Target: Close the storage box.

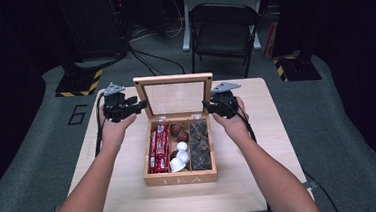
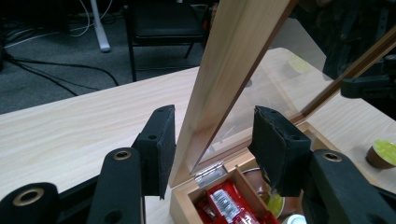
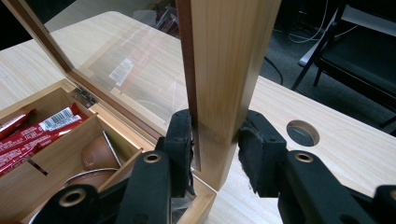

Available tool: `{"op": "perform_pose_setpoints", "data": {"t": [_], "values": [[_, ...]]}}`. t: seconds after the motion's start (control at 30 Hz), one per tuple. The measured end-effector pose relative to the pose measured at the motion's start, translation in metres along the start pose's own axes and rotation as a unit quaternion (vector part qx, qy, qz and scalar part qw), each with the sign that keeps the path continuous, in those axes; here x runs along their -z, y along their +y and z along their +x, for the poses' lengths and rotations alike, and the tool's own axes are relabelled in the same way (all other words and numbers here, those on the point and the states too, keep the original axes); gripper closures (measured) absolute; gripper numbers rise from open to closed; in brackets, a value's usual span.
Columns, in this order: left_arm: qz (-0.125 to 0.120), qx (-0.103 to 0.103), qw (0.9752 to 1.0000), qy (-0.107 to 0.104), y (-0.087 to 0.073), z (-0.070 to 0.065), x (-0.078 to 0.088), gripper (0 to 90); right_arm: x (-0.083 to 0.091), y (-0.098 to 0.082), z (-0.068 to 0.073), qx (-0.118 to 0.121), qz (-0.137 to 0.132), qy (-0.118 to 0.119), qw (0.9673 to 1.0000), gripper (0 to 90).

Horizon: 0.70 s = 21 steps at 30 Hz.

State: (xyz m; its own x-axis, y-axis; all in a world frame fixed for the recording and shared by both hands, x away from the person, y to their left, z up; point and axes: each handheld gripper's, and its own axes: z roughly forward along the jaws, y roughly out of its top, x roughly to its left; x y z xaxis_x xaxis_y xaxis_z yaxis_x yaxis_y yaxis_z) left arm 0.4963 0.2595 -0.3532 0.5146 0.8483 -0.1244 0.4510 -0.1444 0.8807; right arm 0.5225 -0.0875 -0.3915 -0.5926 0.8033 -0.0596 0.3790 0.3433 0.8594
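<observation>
Dark studio curtains and a folding chair [image 1: 224, 28] sit behind the pale counter [image 1: 127, 190], where the tea box [image 1: 180, 176] stands at centre frame with its glass lid [image 1: 174, 94] raised upright. At left, the left claw [image 1: 137, 107] straddles the lid's edge, jaws apart and not pressing. At right, the right claw [image 1: 209, 106] is clamped on the lid's other edge. Judging by this, opening looks done; sachets and capsules inside remain untouched.

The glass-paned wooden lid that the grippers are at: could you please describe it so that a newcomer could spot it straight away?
On the pale wooden table stands a light wooden box lettered TEA, split into three compartments. Hinged at its far edge, the light wooden-framed lid with a clear pane stands upright, the right gripper clamping its right edge. It is the one upright, see-through panel there.
</observation>
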Motion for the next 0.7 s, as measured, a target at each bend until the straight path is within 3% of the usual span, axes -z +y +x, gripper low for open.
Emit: {"op": "perform_pose_setpoints", "data": {"t": [0.23,0.37,0.7], "values": [[-0.021,-0.012,0.9997,-0.001,0.01,-0.007,0.004,56.0,0.003,-0.003,0.002,-0.001,-0.004,0.002,1.0,64.4],[-0.014,-0.025,0.9996,0.006,0.011,-0.008,0.008,62.4,0.004,-0.005,0.002,-0.007,-0.005,0.004,1.0,63.8],[-0.002,-0.04,0.9992,-0.002,0.007,-0.011,0.015,62.2,0.015,-0.003,0.004,-0.017,-0.015,0.024,0.9994,55.0]]}}
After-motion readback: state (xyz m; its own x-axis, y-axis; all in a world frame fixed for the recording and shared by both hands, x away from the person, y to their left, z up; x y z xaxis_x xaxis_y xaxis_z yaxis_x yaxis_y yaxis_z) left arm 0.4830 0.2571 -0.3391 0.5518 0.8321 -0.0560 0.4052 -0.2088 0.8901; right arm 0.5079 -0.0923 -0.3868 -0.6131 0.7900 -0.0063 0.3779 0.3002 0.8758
